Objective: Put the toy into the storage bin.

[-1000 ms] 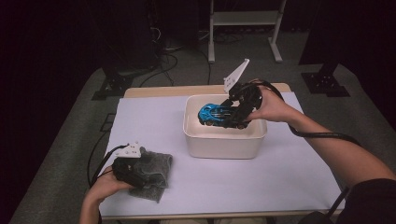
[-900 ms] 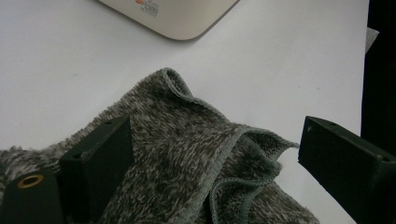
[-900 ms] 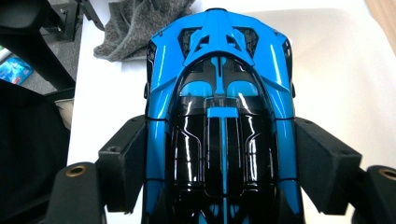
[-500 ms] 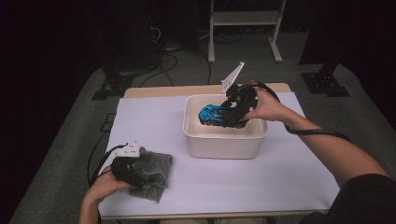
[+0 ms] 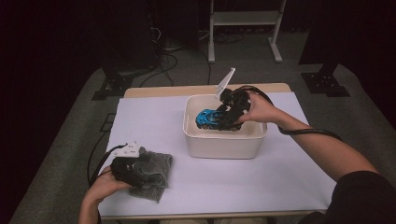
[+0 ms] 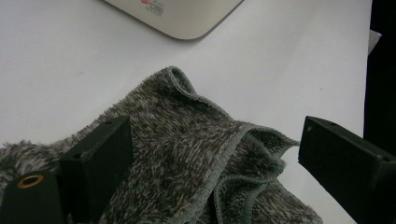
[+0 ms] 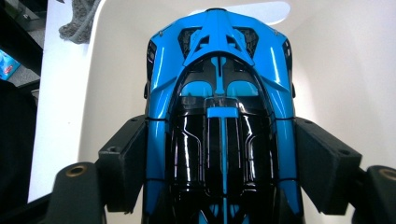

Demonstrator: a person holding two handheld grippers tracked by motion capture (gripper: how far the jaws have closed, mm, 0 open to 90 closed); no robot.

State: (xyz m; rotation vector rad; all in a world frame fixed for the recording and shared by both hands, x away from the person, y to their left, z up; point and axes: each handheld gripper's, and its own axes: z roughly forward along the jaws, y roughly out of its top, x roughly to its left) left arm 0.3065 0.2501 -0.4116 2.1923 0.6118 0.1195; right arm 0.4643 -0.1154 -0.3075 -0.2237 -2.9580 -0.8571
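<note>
Two grippers are seen at a white-covered table (image 5: 280, 186). At the near left edge, the left gripper (image 5: 140, 175) is held low over a grey cloth (image 5: 156, 175). In the left gripper view its jaws are spread wide apart, and the cloth (image 6: 187, 154) is seen lying crumpled between and beneath them. The left jaw is set against the pile of the cloth, while the right jaw is kept clear of it, with bare table showing between that jaw and the nearest fold. Nothing is pinched by these jaws. Beyond the jaw tips, a rounded corner of the tub (image 6: 187, 18) is seen, well apart from the cloth.

Further right, the cream tub (image 5: 224, 144) is placed near the middle of the table. The right gripper (image 5: 229, 114) is held inside its rim, and a blue and black car (image 5: 210, 119) is clamped between its jaws. In the right gripper view the car (image 7: 219, 93) is seen running straight out between the jaws, with one pad pressed on each flank about halfway along the body. The far end of the car is pointed away past the jaw tips, toward the tub's far wall (image 7: 336, 60). Whether the wheels are resting on the tub floor cannot be told. The cloth is glimpsed outside the tub, beyond the left jaw.
</note>
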